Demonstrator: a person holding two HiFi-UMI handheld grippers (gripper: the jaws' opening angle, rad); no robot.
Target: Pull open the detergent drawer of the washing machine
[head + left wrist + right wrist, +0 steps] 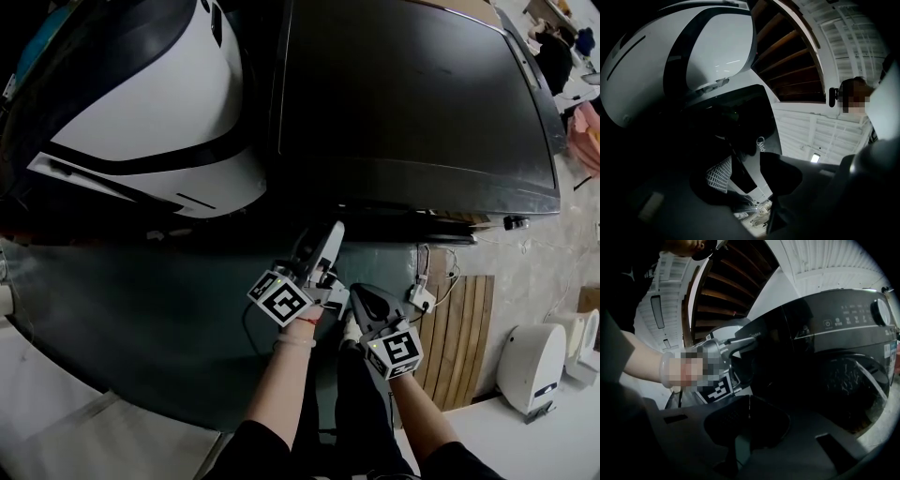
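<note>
Left gripper [333,234] is held at the top left corner of the washing machine's [412,103] front. Its jaws are spread wide, and in the left gripper view a dark panel edge is seen between them, with neither pad seen to press on it. Right gripper [362,294] is kept nearer and slightly to the right, with its jaws brought together on nothing. The detergent drawer [773,333] is found at that same corner, left of the control panel [848,317] and above the round door [853,385]. How far out it stands cannot be told in the dark.

The machine is set on a dark grey-green floor [141,319], which is met by a paler strip [56,412] at the near left. A white appliance [159,122] with black bands is placed just beside the machine on its left. To the right, a slatted wooden board [461,337] is laid on the floor, with a small plug adapter [421,298] at its far left edge and a white housing [531,366] further right. Overhead, dark wooden beams [787,61] and a white panelled ceiling [820,131] are seen.
</note>
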